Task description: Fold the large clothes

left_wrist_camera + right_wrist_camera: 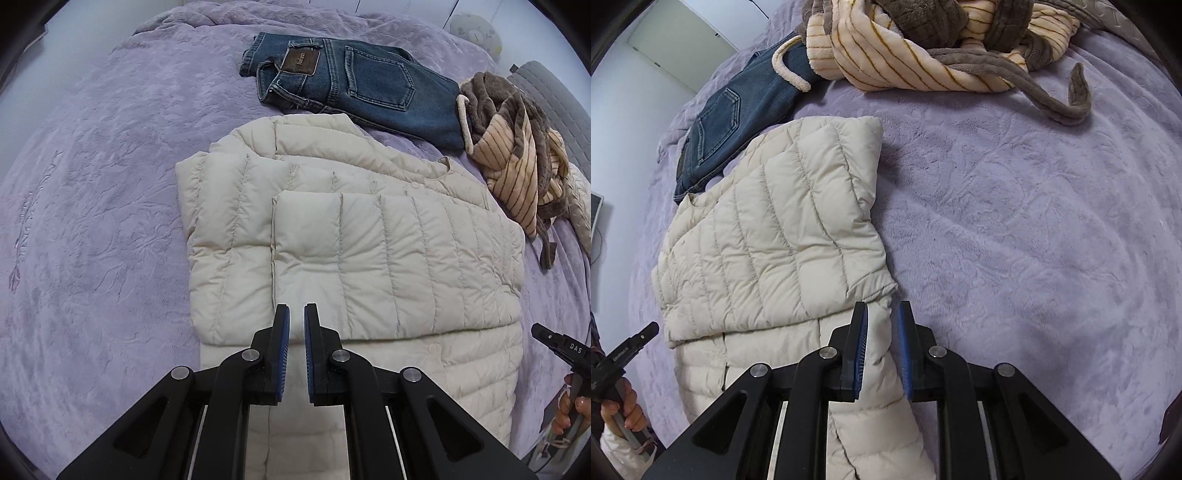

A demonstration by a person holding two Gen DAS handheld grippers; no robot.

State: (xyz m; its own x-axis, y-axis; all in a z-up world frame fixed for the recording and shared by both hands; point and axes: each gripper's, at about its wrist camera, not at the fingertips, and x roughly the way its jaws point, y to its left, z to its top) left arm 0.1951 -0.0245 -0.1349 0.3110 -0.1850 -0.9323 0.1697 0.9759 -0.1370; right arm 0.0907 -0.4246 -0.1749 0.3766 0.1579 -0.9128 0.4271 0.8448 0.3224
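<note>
I am working on the cream quilted puffer jacket point(369, 236), which lies flat on the lilac plush bed cover point(92, 221), just in front of the folded blue denim jeans point(354, 92). Both sleeves look already folded in over the body of the jacket, so I judge that the sleeve step is done and the fold of the lower part up to the collar is what remains.

My left gripper point(296, 321) hangs above the jacket's lower half with its jaws clenched and nothing between them. My right gripper point(882, 321) is over the jacket's side edge; its jaws stand slightly apart and cream fabric shows in the gap, but I cannot tell if the pads press on it or only float over it.

For the next move I think both grippers must go to the hem, each to one corner, take the two layers together, and carry them toward the collar without pulling the sleeves out.

The hem itself is cut off below both views, behind the grippers, so I cannot see how it lies. The striped beige and brown plush robe point(923, 44), beside the jacket's collar end, is bunched and partly out of view at the top. Of the person I see only a hand on each gripper handle.
</note>
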